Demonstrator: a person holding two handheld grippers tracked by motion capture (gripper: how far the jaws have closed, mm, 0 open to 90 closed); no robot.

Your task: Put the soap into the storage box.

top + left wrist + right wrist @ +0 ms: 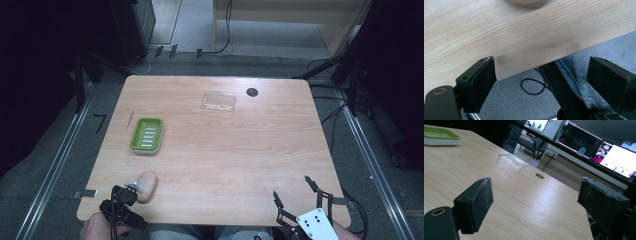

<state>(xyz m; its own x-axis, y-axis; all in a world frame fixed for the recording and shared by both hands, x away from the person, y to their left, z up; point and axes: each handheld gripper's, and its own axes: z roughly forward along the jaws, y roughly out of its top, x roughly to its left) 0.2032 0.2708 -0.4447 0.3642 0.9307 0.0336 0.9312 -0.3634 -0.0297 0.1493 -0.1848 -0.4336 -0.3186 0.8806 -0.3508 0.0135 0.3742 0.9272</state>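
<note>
So the setup looks like a soap-in-the-dish job, though that's my guess since nothing spells it out. The pinkish bar of soap (147, 186) sits near the front-left corner of the desk (225, 150), just in from the front edge. The green soap dish (147, 134) is farther back along the left side, well apart from the bar, and its clear lid (219, 101) lies off on its own toward the back edge, near the little black grommet hole (252, 92).

The left gripper (131, 192) is right beside the bar, at its near-left side. In the left gripper view (541, 75) the jaws stand wide apart with nothing between them, and they're looking down past the front edge of the desk, with the bar only a blur at the top. So it's not lined up yet, I'd say. The right gripper (295, 192) hovers at the front-right corner, jaws spread wide too, holding nothing, pointed toward the lid.

If I were doing it: swing the left one forward so the bar sits squarely between the pads, grab across the narrow width, not the length, and squeeze gently, since soap is likely slick and could squirt out. Keep the jaws low enough to catch the bar's sides rather than its rounded top.
</note>
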